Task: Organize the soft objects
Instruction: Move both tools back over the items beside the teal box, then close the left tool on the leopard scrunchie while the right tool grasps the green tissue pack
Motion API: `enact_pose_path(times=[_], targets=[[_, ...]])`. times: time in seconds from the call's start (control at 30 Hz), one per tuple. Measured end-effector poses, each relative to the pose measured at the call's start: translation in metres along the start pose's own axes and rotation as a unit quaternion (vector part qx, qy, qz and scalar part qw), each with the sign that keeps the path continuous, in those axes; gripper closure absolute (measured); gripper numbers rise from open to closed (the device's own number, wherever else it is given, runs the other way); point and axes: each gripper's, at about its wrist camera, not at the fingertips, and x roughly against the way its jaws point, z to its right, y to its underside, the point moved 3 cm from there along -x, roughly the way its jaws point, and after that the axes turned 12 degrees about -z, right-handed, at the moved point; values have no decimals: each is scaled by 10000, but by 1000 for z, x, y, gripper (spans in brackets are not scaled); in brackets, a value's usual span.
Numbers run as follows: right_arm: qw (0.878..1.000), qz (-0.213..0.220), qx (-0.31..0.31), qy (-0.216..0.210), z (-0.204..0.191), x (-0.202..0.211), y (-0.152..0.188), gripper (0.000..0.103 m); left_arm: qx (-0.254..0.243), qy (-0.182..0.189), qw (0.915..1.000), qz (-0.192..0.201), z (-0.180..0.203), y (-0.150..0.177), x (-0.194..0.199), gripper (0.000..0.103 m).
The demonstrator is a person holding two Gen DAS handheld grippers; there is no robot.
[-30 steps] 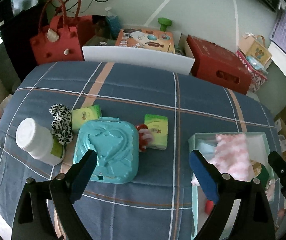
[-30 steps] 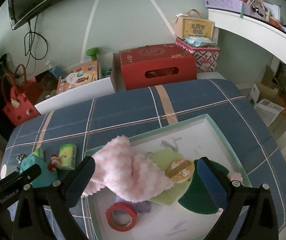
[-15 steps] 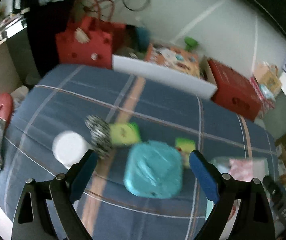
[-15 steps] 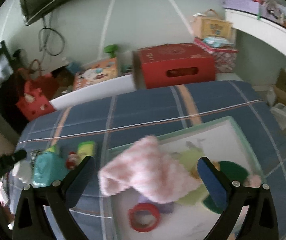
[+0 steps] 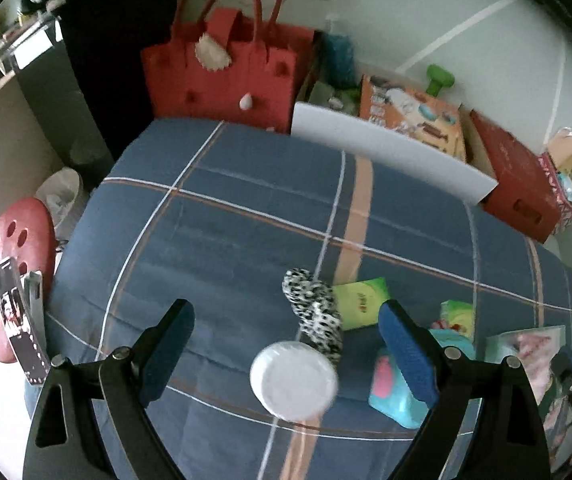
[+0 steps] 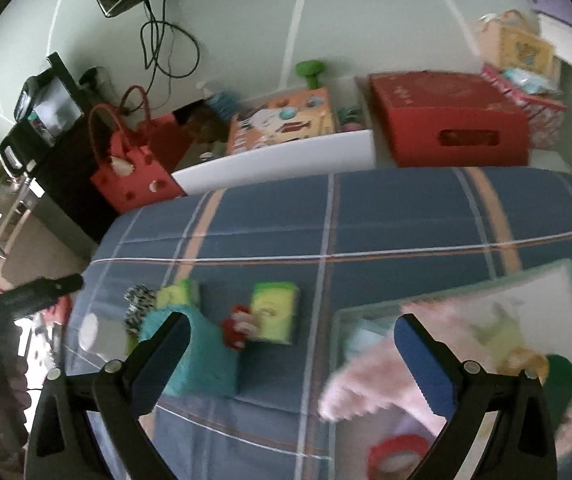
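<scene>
Black-and-white spotted scrunchie (image 5: 314, 314) lies on blue plaid cloth, touching green packet, just behind white-lidded jar. Fluffy pink cloth (image 6: 370, 384) draped over near-left edge of pale green tray, one end hanging past rim. Red ring-shaped band (image 6: 396, 454) lies inside tray, near front; blurred.

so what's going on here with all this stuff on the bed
A person holds two grippers over a plaid bedspread, sorting soft things. Both the left gripper and right gripper have their jaws open and hold nothing. A pink fluffy cloth lies in the tray; the leopard-print scrunchie lies on the bedspread beside a white-capped bottle.
</scene>
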Motion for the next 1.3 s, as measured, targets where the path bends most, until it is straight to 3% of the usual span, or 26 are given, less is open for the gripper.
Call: enact_pose_path(times=[0.13,0.3,0.4,0.5,0.6,0.87,1.2,1.3], targets=[[9994,-329,75,-112,-11,-21,-27,0,19,321,9989,-342,-8,-20,-17,10],[9953,-923,76,-282,-21,-59,-46,7,-6,165,9973,-709,-11,-38,-41,10],[9916,-1273,194,-114,-29,-87,-51,14,15,334,9942,-1019,-9,-42,-58,10],[9877,-1554,146,-56,-30,-111,-55,16,-46,300,9915,-1268,-5,-44,-74,11],[9846,-1744,76,24,-27,-128,-59,22,-81,245,9895,-1421,-2,-45,-87,21],[9779,-2085,-34,176,-23,-160,-60,30,-21,598,9821,-1784,3,-42,-113,40],[9744,-2223,-83,323,-19,-178,-57,40,44,764,9801,-1830,16,-43,-124,62],[9747,-2194,-20,427,-20,-178,-57,52,57,786,9804,-1806,18,-45,-124,68]])
